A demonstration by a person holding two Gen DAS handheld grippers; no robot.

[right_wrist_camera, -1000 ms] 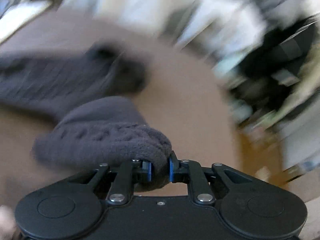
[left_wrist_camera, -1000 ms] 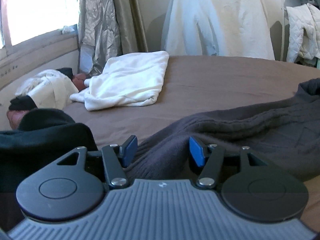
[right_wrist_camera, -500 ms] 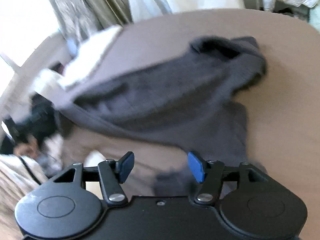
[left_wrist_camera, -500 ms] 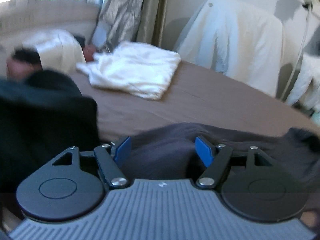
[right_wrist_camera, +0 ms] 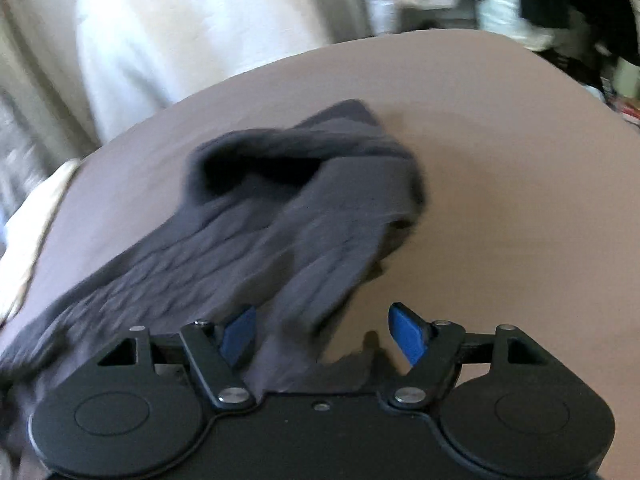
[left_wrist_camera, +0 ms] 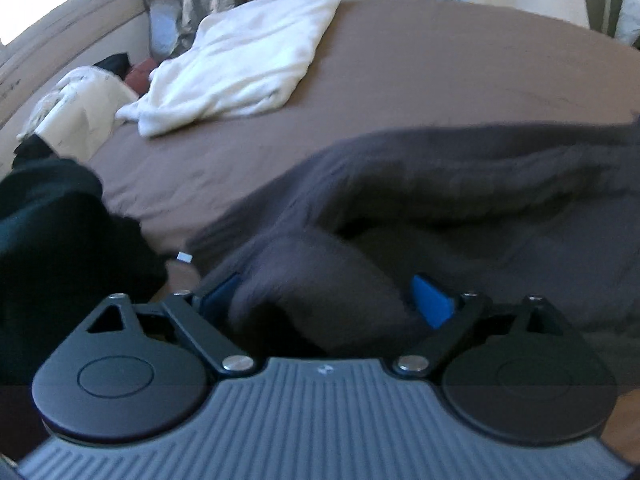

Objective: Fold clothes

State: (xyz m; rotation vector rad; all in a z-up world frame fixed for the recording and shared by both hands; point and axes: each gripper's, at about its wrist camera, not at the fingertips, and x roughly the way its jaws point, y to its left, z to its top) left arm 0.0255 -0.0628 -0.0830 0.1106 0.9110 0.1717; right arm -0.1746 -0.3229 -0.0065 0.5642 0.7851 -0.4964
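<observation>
Opening, both grippers' jaws straddle the unpressed grey sweater (left_wrist_camera: 460, 200); no writing is legible.

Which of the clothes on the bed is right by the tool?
The dark grey sweater. A fold of it lies between the left tool's opening fingers. The white garment lies far back, and the black garment sits off to the left.

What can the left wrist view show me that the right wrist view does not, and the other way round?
Only the left wrist view: the left hand-held gripper, jaws opening around a sweater fold, a black garment and a cream bundle.

Only the right wrist view: the right hand-held gripper, jaws opening, with a sleeve between them, and the sweater's open neck.

Both: the grey sweater, brown bed sheet and white folded cloth.
</observation>
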